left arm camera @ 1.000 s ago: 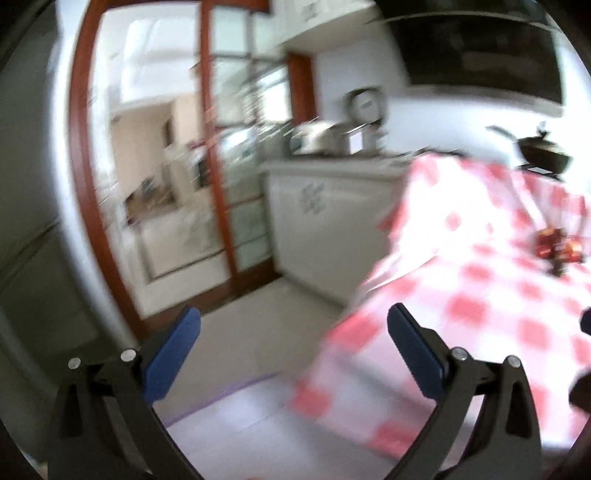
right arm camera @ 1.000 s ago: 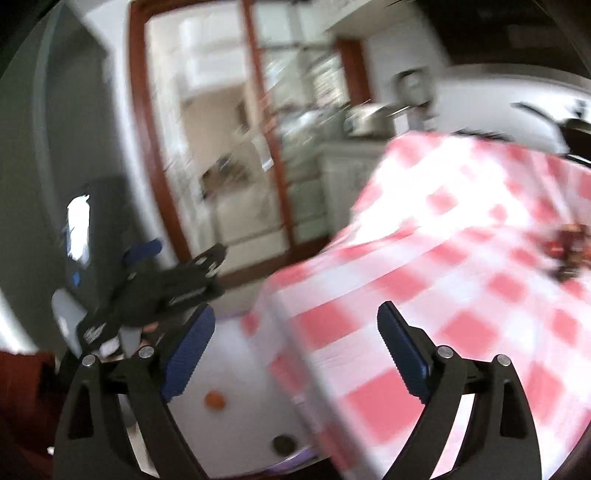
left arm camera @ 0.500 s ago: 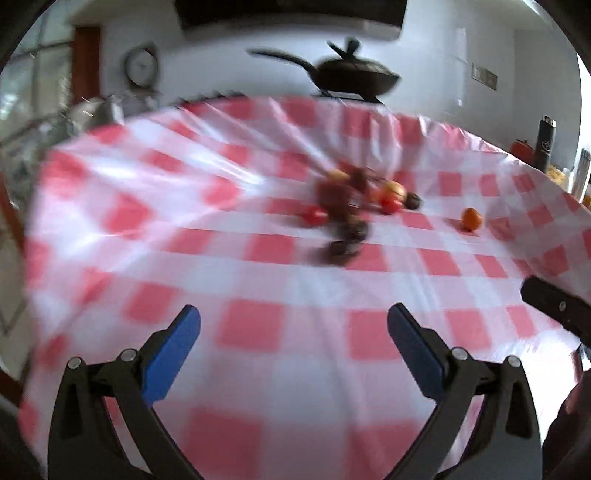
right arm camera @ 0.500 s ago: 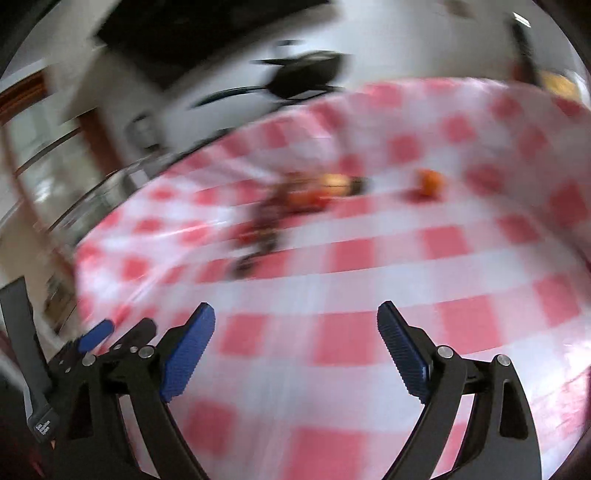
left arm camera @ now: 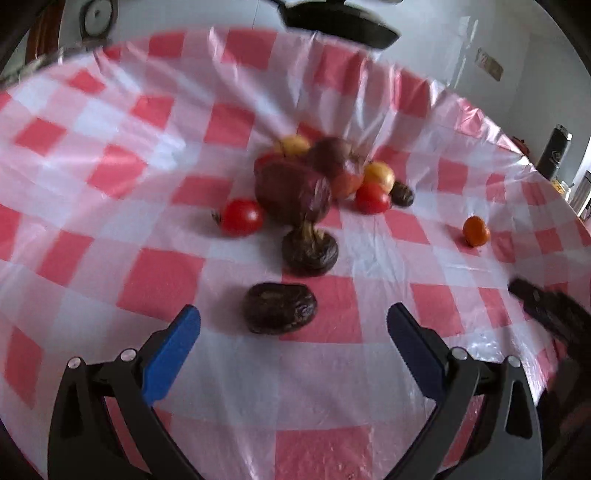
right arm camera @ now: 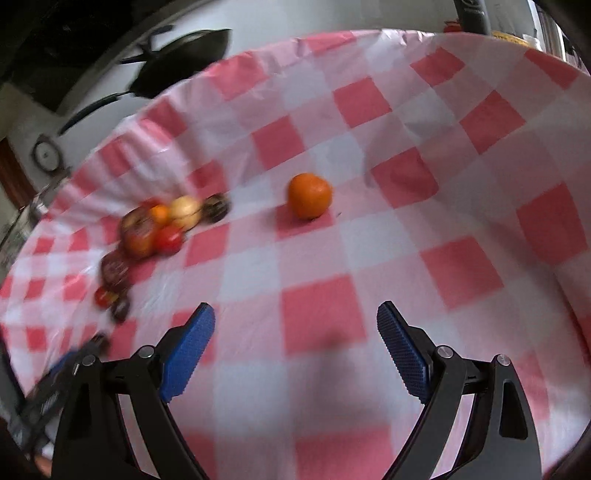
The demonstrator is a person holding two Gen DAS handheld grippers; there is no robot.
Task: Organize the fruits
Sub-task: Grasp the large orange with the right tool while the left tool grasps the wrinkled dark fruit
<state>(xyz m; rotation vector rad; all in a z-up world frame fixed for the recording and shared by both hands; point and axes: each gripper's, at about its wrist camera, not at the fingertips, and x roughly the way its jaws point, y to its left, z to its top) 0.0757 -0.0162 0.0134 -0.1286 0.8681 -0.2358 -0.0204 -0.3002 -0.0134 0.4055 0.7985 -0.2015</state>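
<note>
The tablecloth (left arm camera: 166, 280) under my tools was checked in red and white. My left gripper (left arm camera: 293, 325) and right gripper (right arm camera: 295, 325) wore blue pads on black arms. In the left wrist view a dark brown wrinkled fruit (left arm camera: 279, 307) lay at centre, a red tomato (left arm camera: 242, 216) at 11 o'clock, an orange (left arm camera: 476, 231) at 2 o'clock, and a black pan (left arm camera: 332, 22) at 12 o'clock.

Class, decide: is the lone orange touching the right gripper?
Apart. The right wrist view shows the orange sitting alone on the tablecloth, with checked cloth visible between it and the open right gripper.
</note>
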